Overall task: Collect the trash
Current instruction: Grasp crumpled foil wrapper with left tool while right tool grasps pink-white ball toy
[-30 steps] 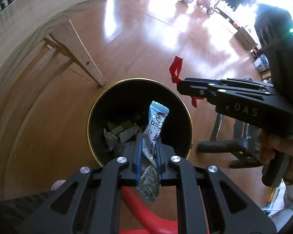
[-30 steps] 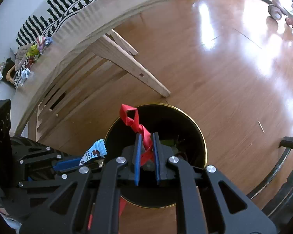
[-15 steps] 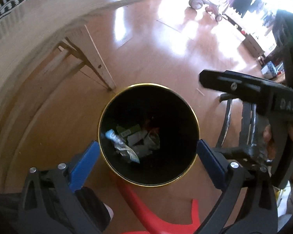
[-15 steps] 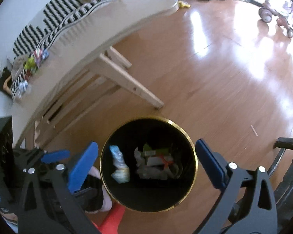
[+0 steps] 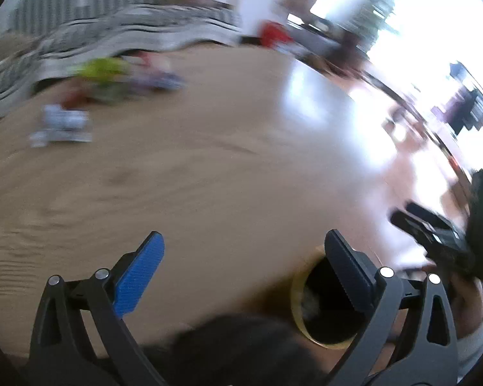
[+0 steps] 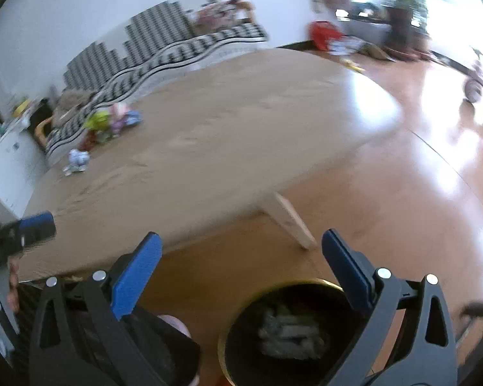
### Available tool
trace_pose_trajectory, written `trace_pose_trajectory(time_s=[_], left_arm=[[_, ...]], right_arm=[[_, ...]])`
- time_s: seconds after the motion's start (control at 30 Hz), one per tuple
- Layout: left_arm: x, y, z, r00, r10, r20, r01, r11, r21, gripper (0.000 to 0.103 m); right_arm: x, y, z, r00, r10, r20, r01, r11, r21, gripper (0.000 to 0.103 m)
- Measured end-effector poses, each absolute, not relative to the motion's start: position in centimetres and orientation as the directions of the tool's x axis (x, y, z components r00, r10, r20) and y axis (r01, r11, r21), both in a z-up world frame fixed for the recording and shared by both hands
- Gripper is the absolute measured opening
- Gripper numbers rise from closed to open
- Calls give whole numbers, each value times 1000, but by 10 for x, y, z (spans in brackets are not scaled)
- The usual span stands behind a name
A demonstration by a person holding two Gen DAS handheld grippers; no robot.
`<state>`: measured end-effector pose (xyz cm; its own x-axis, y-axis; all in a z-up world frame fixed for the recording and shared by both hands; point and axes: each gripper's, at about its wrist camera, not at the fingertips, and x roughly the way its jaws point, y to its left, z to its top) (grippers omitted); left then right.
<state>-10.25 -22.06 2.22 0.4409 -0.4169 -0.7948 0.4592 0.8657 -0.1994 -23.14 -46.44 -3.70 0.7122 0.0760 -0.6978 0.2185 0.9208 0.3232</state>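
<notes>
Home: wooden table [image 6: 241,122], striped sofa [image 6: 151,48]

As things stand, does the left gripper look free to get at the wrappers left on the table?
Probably yes. The left gripper is open with nothing between its fingers, and the tabletop between it and the wrappers looks bare. The picture is blurred, so small obstacles could be missed.

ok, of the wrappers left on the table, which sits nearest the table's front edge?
The pale blue-white wrapper, lying alone. The yellow-green one and the pink and blue ones are bunched together farther back, by the striped cushion.
</notes>
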Motion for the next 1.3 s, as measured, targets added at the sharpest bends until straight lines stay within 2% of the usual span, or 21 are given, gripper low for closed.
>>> trace_pose_trajectory(time_s=[0.2, 0.37, 0.5, 0.7, 1.03, 1.07, 1.1, 1.13, 1.17, 1.2, 1.27, 1.3], left_arm=[[-32, -120, 29, 545, -251, -800, 240, 961, -138, 97], [24, -69, 32, 571, -186, -800, 142, 982, -127, 97], [70, -57, 20, 560, -169, -811, 125, 985, -120, 97], [127, -76, -8, 517, -165, -840, 180, 980, -82, 97], [174, -86, -36, 487, -168, -857, 199, 977, -78, 95], [175, -87, -36, 489, -173, -855, 205, 975, -80, 89], [175, -86, -35, 494, -199, -847, 218, 971, -101, 76], [177, -85, -35, 488, -231, -842, 229, 965, -132, 69], [177, -85, -34, 480, -262, -837, 238, 958, -163, 54], [175, -86, -31, 480, -277, -832, 250, 953, -174, 39], [168, -91, -26, 500, -268, -823, 268, 952, -147, 33], [167, -92, -24, 498, -281, -821, 274, 949, -158, 32]], right_arm=[[-151, -412, -8, 741, 136, -658, 81, 954, 289, 96], [-81, -379, 6, 744, 156, -650, 9, 970, 243, 96], [-25, -360, 12, 748, 169, -642, -40, 977, 211, 96], [59, -342, 9, 755, 163, -636, -59, 982, 182, 96], [163, -308, -8, 725, 228, -650, -138, 973, 186, 96], [170, -305, -11, 714, 232, -660, -145, 972, 184, 94], [171, -301, -12, 709, 237, -664, -152, 971, 185, 80], [175, -299, -14, 704, 245, -666, -157, 969, 191, 66], [176, -296, -14, 704, 248, -665, -157, 968, 194, 44], [175, -294, -14, 704, 253, -663, -163, 967, 196, 42], [170, -293, -10, 701, 290, -651, -188, 956, 224, 31], [167, -292, -8, 703, 291, -649, -192, 956, 221, 30]])
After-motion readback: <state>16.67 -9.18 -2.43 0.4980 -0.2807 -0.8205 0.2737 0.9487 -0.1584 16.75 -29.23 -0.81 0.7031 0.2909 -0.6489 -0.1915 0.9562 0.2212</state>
